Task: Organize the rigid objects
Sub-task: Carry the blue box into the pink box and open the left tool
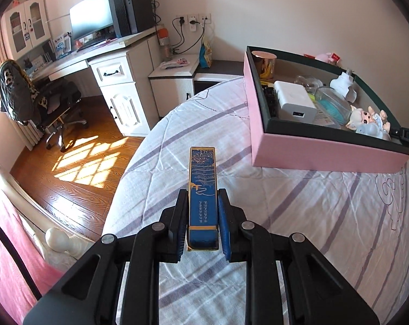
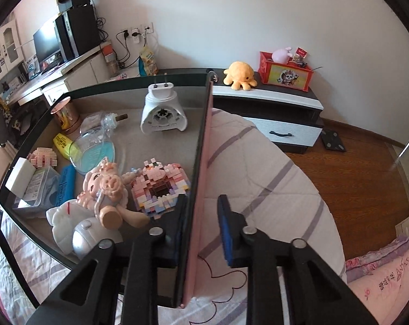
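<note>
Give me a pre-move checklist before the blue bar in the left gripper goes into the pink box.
1. Left gripper shut on the blue bar: ok, both pads press its sides.
2. Bar lifted off the bedspread: ok, it hangs above the cloth.
3. Pink box open on top: ok, no lid.
4. Free spot inside: ok, bare floor shows by the white plug; the near end is crowded with the figurine and brick model.
5. Box steadied: not ok, right gripper straddles the wall with jaws open.
6. Path from bar to box: ok, only bedspread lies between.
</note>
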Demonstrator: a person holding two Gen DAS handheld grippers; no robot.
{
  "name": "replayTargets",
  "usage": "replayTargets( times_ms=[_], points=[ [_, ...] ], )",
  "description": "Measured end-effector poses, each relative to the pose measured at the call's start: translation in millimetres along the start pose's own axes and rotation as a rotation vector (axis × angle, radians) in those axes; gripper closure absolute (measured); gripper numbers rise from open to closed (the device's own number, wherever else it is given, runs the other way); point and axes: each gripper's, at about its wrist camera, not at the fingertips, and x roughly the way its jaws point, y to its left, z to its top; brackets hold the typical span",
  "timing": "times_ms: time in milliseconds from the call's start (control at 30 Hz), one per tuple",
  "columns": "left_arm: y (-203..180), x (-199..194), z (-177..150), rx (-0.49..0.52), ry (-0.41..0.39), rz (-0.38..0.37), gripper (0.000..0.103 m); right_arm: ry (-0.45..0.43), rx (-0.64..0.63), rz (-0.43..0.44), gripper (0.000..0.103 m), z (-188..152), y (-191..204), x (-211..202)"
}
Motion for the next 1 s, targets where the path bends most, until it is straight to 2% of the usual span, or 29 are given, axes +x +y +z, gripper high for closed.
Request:
replayTargets(
  times_ms=[100, 467, 567, 633, 833, 1000],
  points=[
    [5.8, 0.9, 6.5, -0.003, -0.010, -0.003, 0.083, -0.001, -0.037, -0.047, 0.094, 0.6, 9.7, -0.8],
    [-2.3, -18.1, 57.3, 0.030, -0.111, -0.040, 0.083, 0.005, -0.036, -0.044, 0.094, 2.1, 7.3, -0.2],
    [-22.9, -20.2, 76.1, 0.055, -0.130, -0.089, 0.083, 0.005, -0.035, -0.042, 0.094, 3.1, 7.8, 0.9],
    [-43.1, -19.0, 88.0, 0.077, -0.128, -0.148, 0.083, 0.005, -0.034, -0.042, 0.094, 3.2, 7.6, 0.8],
    [-115.7, -5.4, 106.7, 0.177, -0.089, -0.278, 0.083, 0.006, -0.031, -0.033, 0.094, 3.0, 7.3, 1.8],
    [-152.3, 16.6, 108.6, 0.217, -0.048, -0.268, 0.083, 0.004, -0.030, -0.018, 0.093, 2.1, 5.5, 2.7]
  ],
)
